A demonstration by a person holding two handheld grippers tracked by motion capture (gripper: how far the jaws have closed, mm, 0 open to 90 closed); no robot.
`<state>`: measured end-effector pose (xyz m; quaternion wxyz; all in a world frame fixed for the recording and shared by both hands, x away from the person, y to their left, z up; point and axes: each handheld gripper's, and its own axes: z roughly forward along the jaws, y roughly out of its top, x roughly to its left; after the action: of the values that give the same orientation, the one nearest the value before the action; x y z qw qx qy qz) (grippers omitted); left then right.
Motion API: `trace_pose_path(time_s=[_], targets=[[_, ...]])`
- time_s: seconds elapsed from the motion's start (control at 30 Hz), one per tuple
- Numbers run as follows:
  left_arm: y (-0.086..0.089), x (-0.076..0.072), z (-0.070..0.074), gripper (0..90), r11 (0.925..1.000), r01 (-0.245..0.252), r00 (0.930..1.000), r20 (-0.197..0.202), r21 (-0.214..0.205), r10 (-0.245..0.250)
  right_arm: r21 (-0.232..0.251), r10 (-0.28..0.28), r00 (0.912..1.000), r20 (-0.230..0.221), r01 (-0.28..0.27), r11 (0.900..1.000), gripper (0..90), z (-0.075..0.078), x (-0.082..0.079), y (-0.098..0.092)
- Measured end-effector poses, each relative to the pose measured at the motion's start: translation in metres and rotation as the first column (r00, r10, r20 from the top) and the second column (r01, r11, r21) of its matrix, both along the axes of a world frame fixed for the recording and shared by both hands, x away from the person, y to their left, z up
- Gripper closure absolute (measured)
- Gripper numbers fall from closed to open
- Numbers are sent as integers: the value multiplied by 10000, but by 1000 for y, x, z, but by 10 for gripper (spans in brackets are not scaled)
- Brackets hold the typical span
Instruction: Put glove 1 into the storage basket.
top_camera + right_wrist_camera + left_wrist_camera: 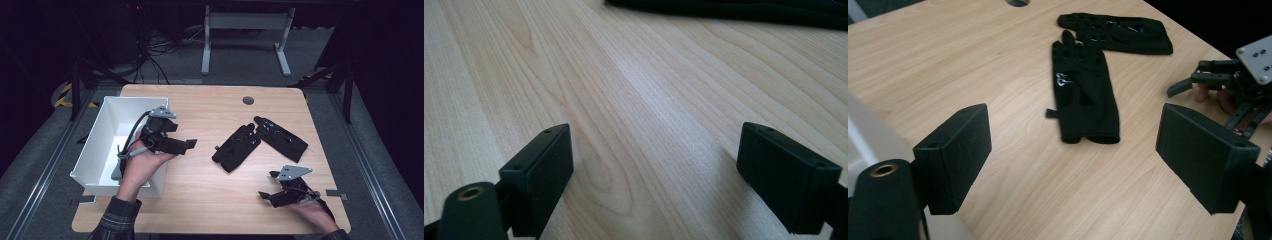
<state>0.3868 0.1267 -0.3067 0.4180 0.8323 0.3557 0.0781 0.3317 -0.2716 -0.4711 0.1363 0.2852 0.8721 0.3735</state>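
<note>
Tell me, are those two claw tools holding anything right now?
No, nothing. The left hand-held gripper and the right hand-held gripper both stand open and empty; the two black gloves lie untouched on the table.

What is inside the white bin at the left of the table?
The white bin shows bare white walls and floor in the high view. The left hand and its tongs cover its near right part, so that corner cannot be checked.

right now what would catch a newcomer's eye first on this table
Two black fabric gloves lie flat near the middle of the light wooden table, fingertips meeting. A white rectangular plastic bin sits at the table's left edge. The left gripper hangs open beside the bin, pointing toward the gloves, and the right gripper rests open near the front right corner.
</note>
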Motion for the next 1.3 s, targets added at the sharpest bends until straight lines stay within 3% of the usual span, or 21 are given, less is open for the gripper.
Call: trace_pose_path(time_s=[0.2, 0.4, 0.57, 0.67, 0.9, 1.17, 1.3], targets=[[-33, -10, -14, 125, 9977, 572, 9983, 35, 350, -574, -2, 20, 10000, 3, -20, 10000, 155, 0, 0, 0], [-51, -15, -26, 127, 9946, 905, 9959, 33, 504, -908, -2, 17, 10000, 2, -17, 10000, 155, 0, 0, 0], [-61, -13, -44, 213, 9921, 1047, 9945, -74, 694, -1044, -4, 17, 10000, 3, -17, 10000, 154, 0, 0, 0], [-65, -11, -54, 269, 9917, 1094, 9940, -136, 672, -1087, 1, 21, 10000, 1, -21, 10000, 155, 0, 0, 0], [-74, -15, -85, 426, 9866, 1143, 9934, -105, 1162, -1138, 1, 24, 10000, 3, -24, 10000, 154, 0, 0, 0], [-70, -23, -121, 368, 9818, 1102, 9935, -469, 1546, -1041, 6, 38, 10000, 1, -38, 10000, 155, 0, 0, 0], [-63, -30, -133, 329, 9841, 977, 9949, -381, 1486, -931, 5, 45, 10000, 2, -45, 10000, 155, 0, 0, 0]])
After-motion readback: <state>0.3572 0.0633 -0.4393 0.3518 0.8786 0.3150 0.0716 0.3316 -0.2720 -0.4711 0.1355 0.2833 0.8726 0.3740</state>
